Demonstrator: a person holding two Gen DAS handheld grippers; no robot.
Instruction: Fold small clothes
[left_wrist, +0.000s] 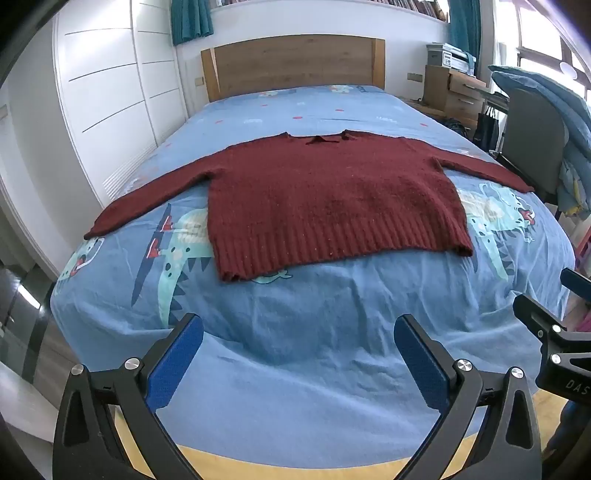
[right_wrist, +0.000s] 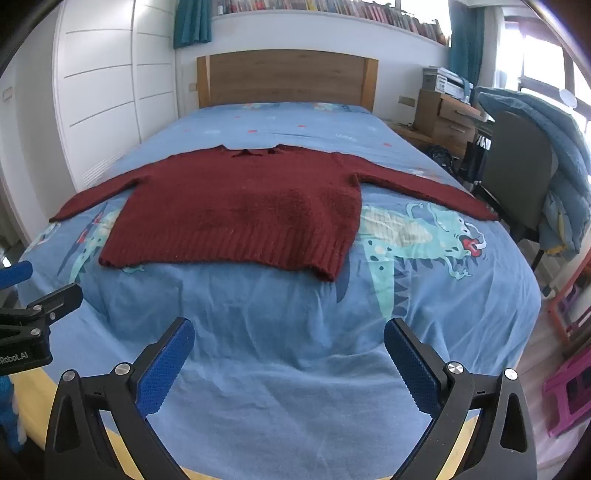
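From the left wrist view, the left gripper (left_wrist: 298, 356) stands spread wide and empty above the foot of the bed (left_wrist: 295, 332). At the right edge, part of the other gripper's black body shows the letters "DAS". The red sweater (left_wrist: 325, 199) lies flat on the blue dinosaur sheet, sleeves stretched to both bed edges, hem nearest; bare sheet separates hem and fingers.

From the right wrist view, the right gripper (right_wrist: 289, 360) is likewise spread wide, grasping nothing. The left gripper's body (right_wrist: 26, 332) at the left edge reads "Robot.AI". The sweater (right_wrist: 240, 214) sits well apart, its right cuff at the bed's edge near a chair (right_wrist: 517, 177).
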